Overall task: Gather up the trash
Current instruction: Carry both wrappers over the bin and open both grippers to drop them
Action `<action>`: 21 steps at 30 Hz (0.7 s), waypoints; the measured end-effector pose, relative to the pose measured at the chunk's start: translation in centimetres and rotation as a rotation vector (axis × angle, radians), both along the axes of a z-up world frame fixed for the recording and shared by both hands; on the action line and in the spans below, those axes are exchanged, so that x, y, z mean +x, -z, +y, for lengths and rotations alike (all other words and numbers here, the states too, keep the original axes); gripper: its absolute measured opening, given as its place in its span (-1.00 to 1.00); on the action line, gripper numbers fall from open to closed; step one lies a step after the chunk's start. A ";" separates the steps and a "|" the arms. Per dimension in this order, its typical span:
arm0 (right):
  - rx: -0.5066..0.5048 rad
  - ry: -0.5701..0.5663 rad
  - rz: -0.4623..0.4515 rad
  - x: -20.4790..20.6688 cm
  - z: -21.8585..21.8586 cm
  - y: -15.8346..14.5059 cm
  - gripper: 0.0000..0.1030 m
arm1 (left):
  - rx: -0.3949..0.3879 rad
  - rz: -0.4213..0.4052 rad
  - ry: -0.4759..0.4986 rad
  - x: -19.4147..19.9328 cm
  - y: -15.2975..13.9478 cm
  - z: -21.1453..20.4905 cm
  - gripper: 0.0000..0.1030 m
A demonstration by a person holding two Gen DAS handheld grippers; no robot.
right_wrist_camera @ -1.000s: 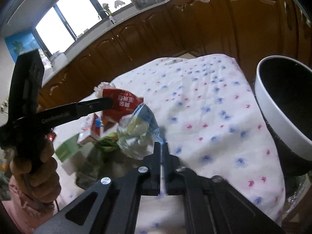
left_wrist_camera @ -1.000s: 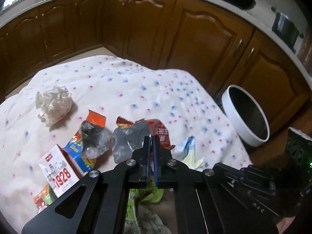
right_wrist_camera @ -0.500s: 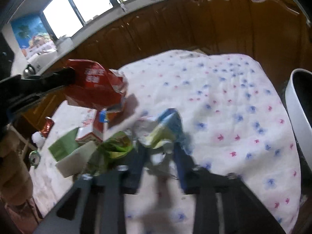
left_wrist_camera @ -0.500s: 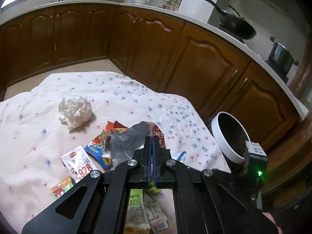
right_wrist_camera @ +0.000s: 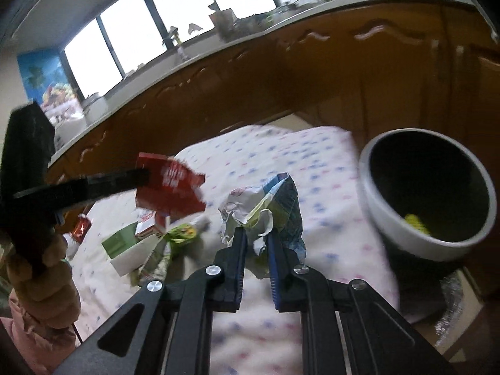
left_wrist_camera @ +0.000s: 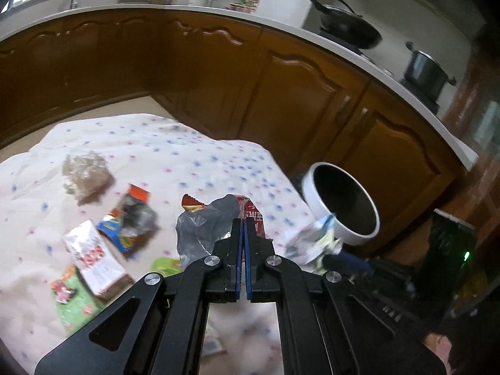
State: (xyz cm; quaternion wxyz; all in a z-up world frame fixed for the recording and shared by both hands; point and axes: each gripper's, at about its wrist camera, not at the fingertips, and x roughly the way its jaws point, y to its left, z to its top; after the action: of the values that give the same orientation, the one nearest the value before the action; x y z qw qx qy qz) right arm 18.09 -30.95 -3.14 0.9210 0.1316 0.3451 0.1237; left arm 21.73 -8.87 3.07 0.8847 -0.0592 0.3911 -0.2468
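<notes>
Two light, crinkly wrappers are being held by pinched folds at mid-frame, the red wrapper (left_wrist_camera: 250,215) clamped in the left gripper (left_wrist_camera: 243,228), the crumpled wrapper (right_wrist_camera: 265,209) in the right gripper (right_wrist_camera: 257,237), near the bin (right_wrist_camera: 428,193) at right.

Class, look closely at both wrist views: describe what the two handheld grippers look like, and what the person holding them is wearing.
Both are matte black metal with silver round bolts at the linkages. The left gripper and right gripper each have two straight fingers lined with blue ribbed pads. The right one's body carries a green indicator light. The person wears a pink sleeve.
</notes>
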 end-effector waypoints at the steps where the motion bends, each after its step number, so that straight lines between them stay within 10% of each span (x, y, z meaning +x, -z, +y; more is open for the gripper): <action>1: 0.001 0.016 -0.004 -0.4 -0.7 -0.2 -0.73 | 0.002 -0.001 0.016 -0.3 0.0 -0.7 -0.99; 21: 0.027 0.244 -0.048 -3.2 -11.0 -1.6 -0.73 | 0.026 -0.023 0.197 -2.5 -0.9 -11.0 -0.99</action>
State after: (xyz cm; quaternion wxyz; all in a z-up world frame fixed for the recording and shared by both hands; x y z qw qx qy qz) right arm 14.85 -42.00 -1.54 0.9353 0.1820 0.3029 0.0183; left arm 19.28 -19.86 3.93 0.8613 -0.0062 0.3878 -0.3282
